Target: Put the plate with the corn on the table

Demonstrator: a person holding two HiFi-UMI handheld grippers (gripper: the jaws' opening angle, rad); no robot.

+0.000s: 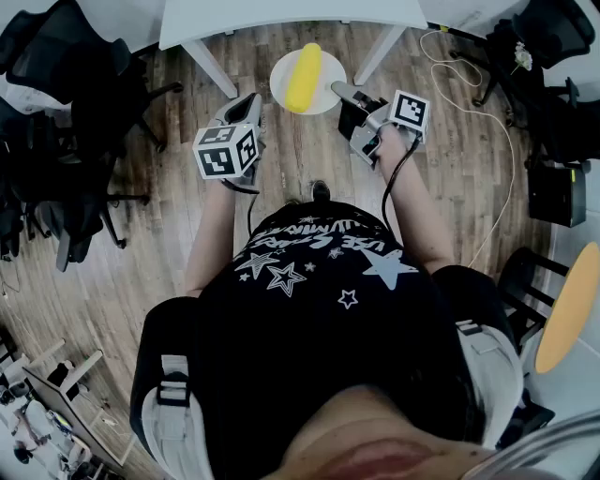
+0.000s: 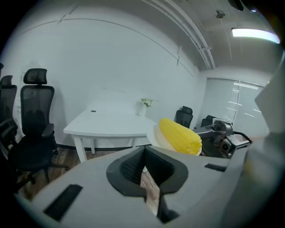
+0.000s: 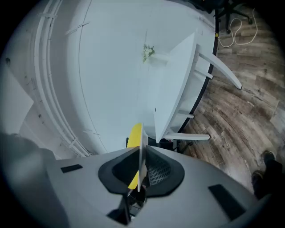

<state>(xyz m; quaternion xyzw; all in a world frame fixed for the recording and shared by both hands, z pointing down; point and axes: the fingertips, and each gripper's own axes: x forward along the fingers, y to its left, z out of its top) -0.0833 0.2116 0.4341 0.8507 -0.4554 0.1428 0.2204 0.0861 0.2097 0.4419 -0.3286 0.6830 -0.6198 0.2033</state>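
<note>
A white plate (image 1: 323, 92) with a yellow corn cob (image 1: 304, 77) on it hangs above the wooden floor, just in front of the white table (image 1: 281, 17). My right gripper (image 1: 341, 93) is shut on the plate's right rim. In the right gripper view the plate (image 3: 143, 147) stands edge-on between the pads, with the corn (image 3: 134, 132) on its left side. My left gripper (image 1: 251, 103) hovers left of the plate, apart from it, shut with nothing in it. The left gripper view shows the corn (image 2: 179, 136), the plate (image 2: 156, 137) and the table (image 2: 111, 122) beyond its shut jaws.
Black office chairs (image 1: 56, 178) crowd the left side, and more chairs (image 1: 553, 56) stand at the right. A white cable (image 1: 502, 122) lies on the floor near a black box (image 1: 558, 192). A small plant (image 2: 146, 102) sits on the table's far side.
</note>
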